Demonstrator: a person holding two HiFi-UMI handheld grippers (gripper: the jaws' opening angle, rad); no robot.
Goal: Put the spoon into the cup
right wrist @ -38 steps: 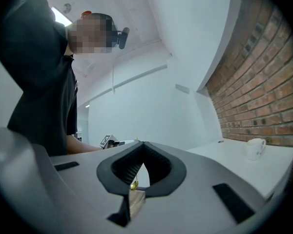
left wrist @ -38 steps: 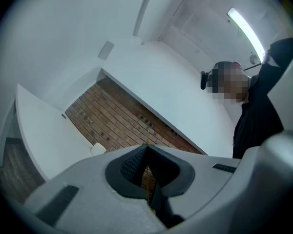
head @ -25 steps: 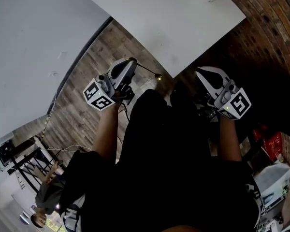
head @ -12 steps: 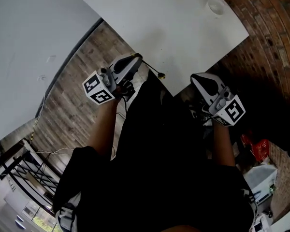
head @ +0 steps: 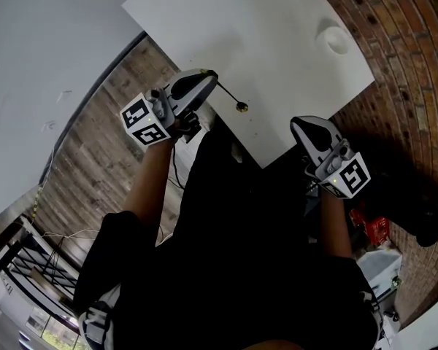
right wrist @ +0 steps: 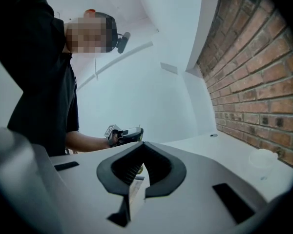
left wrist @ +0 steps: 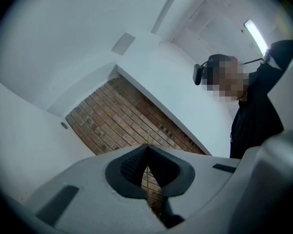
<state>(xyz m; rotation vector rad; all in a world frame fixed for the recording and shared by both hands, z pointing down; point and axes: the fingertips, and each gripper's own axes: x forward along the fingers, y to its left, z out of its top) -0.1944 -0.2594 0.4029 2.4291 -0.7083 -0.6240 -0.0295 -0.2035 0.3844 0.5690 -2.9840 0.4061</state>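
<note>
— Two grippers, one spoon: which has it?

— The left gripper (head: 209,76). Its jaws are pressed together on the spoon (head: 241,106), on the thin gold handle. In the left gripper view that handle (left wrist: 147,172) runs as a fine line straight up between the dark pads.

— And the rest of the spoon?

— It sticks out past the jaw tips. From the head view its small round end shows over the white table (head: 263,20), close to the near edge.

— Where is the cup?

— The cup (head: 336,39) sits upright on the table near the far corner, next to the brick wall (head: 401,28), well apart from the spoon.

— The right gripper?

— The right gripper (head: 299,124) has its jaws closed tip to tip, with nothing between them. It is held just off the table's edge on the brick side. Its own view shows the cup (right wrist: 262,158) far out on the tabletop.
</note>
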